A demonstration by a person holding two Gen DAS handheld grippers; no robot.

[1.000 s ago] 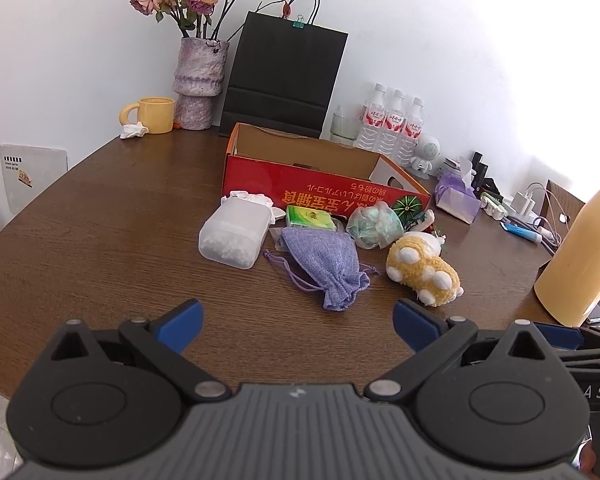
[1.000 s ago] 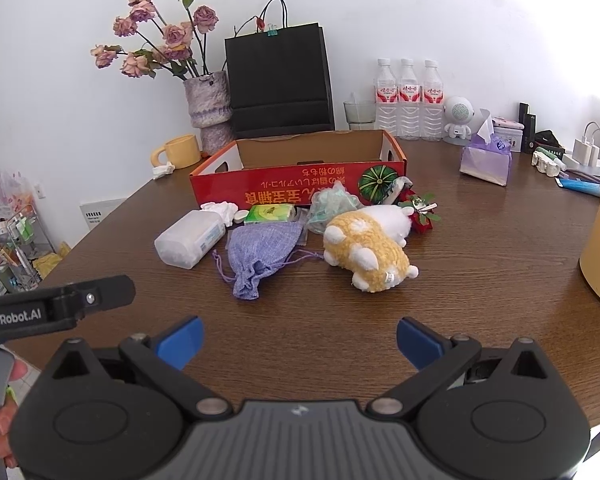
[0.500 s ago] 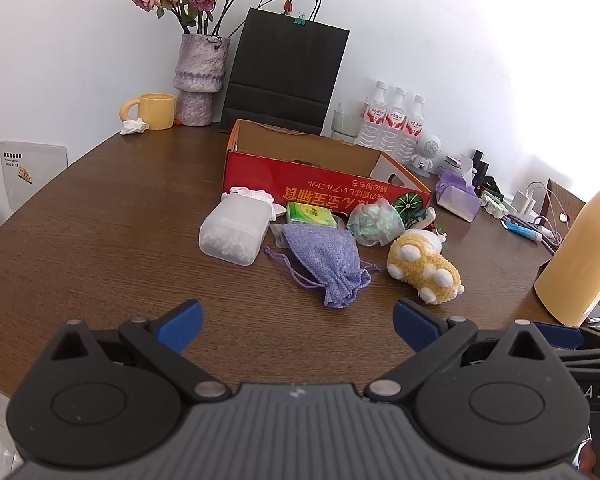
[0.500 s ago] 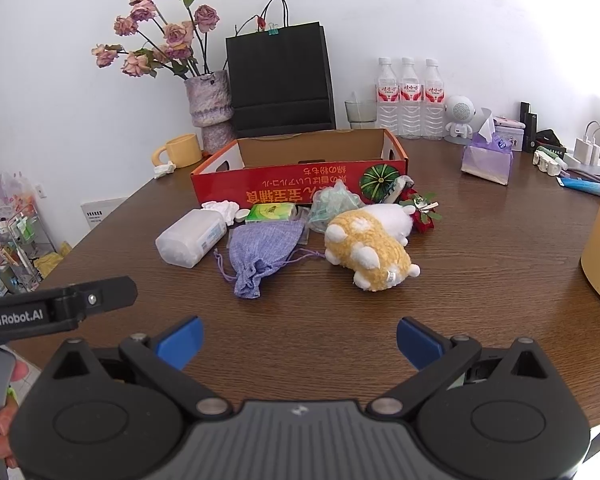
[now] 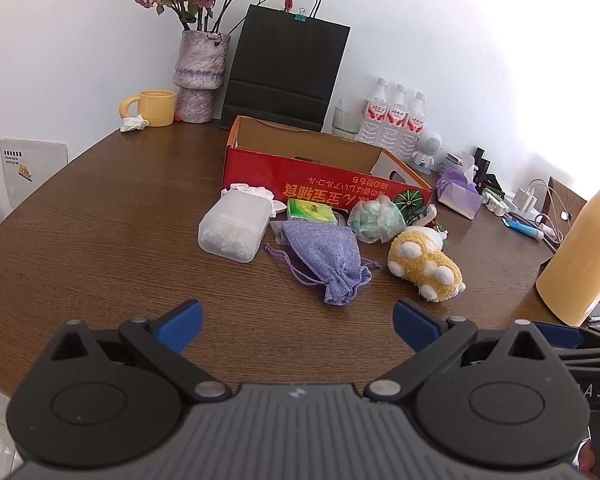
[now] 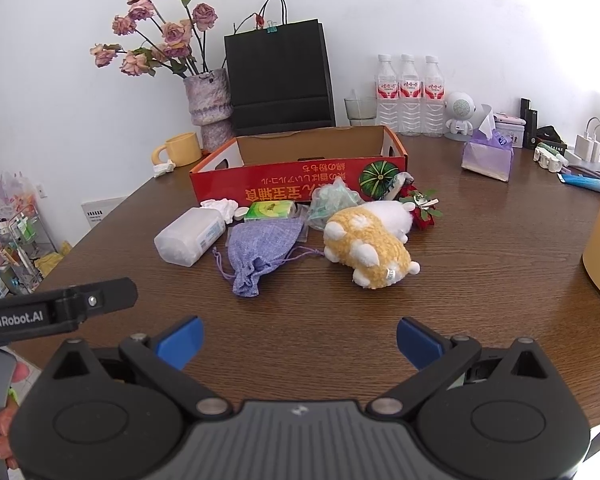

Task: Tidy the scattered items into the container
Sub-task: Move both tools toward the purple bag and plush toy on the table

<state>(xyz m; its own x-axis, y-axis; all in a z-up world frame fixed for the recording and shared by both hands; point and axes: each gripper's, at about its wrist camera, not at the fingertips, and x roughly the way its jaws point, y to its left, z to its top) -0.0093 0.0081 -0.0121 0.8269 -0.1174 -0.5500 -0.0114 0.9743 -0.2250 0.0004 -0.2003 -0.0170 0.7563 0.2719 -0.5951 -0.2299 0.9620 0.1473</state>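
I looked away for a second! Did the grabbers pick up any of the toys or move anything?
No. Both grippers crept slightly closer to the pile; nothing was grabbed or dropped. The left gripper and right gripper stay open and empty. The purple pouch, plush toy and red box haven't budged.

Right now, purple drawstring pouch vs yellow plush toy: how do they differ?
The purple drawstring pouch is flat woven cloth, limp, cords trailing on the table; the yellow plush toy is rounded and fluffy with white paws. The pouch lies left of the toy, beside the white plastic container. Both lie outside the red box, ungrasped.
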